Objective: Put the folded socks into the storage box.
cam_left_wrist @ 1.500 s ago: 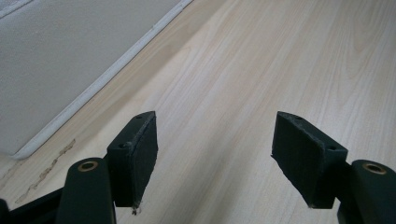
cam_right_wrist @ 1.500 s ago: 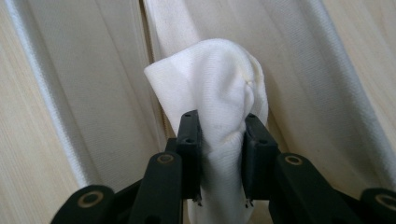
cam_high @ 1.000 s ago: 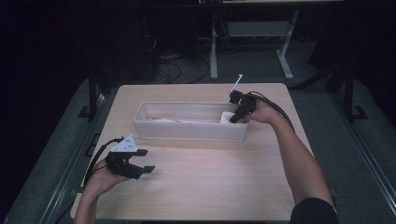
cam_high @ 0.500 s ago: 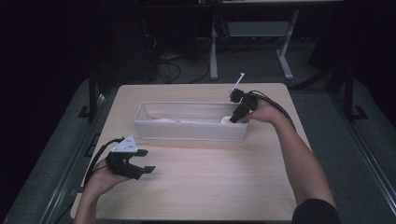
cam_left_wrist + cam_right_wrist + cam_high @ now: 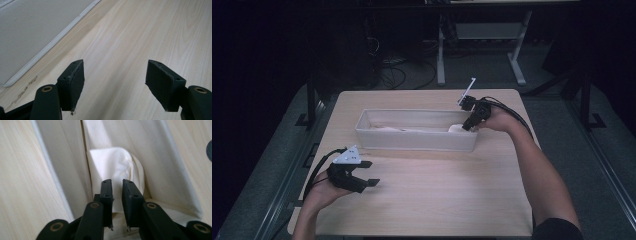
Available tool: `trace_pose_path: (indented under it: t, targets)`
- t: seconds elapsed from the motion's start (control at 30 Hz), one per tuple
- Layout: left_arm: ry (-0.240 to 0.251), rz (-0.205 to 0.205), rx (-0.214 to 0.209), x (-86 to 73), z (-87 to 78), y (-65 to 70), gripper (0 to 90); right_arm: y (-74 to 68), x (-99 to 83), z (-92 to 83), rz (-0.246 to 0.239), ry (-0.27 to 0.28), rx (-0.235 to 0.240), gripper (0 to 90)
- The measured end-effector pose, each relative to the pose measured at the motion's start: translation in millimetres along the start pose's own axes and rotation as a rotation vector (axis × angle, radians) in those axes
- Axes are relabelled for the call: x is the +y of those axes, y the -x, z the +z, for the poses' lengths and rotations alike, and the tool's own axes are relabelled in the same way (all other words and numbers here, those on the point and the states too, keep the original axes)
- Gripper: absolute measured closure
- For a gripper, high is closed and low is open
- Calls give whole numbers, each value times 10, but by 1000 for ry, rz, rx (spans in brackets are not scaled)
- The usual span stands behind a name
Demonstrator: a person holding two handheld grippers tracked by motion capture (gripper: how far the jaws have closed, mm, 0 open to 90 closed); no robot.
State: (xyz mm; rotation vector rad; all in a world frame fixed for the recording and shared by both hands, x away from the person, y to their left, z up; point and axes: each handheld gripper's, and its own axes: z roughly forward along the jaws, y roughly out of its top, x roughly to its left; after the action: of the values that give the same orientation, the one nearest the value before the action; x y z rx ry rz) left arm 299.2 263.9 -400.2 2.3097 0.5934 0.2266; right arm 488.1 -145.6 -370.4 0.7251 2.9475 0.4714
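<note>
A long, rectangular white tray [image 5: 417, 142] with straight matte walls is seen lying across the far half of the pale wood-grain counter [image 5: 437, 200]. Inside it, at its right end, a soft, creased white cloth [image 5: 117, 167] is bunched up against the end wall, its rounded fold standing above the tray floor; in the high view the same cloth [image 5: 457, 128] shows as a pale mound by that end. The right tool [image 5: 117, 195], black and hard-edged with flat rubbery pads, is held down into the tray at that end; its jaws have just been closing and are drawn to a narrow slit, with the lower edge of the cloth seen in the gap, though whether the pads press on it cannot be told. The right tool [image 5: 473, 120] is carried by a hand reaching over the tray's corner. The left tool [image 5: 115, 82] is held low over bare counter, well apart from the tray, its jaws spread wide with nothing between the worn pads [image 5: 75, 82].
</note>
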Motion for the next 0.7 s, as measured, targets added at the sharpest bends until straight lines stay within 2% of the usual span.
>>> trace_pose_path:
  t: [0.13, 0.37, 0.47, 0.57, 0.7]
  targets:
    - [2, -1, 0, -3, -7, -9, 312, -3, 24, 113, -3, -61, -17, 832]
    - [0, -6, -3, -12, 6, -16, 312, -29, 100, 261, -27, -114, -29, 838]
    - [1, -2, -3, -8, 0, -12, 313, -29, 129, 255, -36, -139, -37, 799]
    - [7, -7, 0, -11, -18, -12, 312, -31, 152, 203, -32, -119, -38, 750]
    - [8, -9, 3, -15, -34, -8, 312, -49, 189, 112, -37, -86, -45, 748]
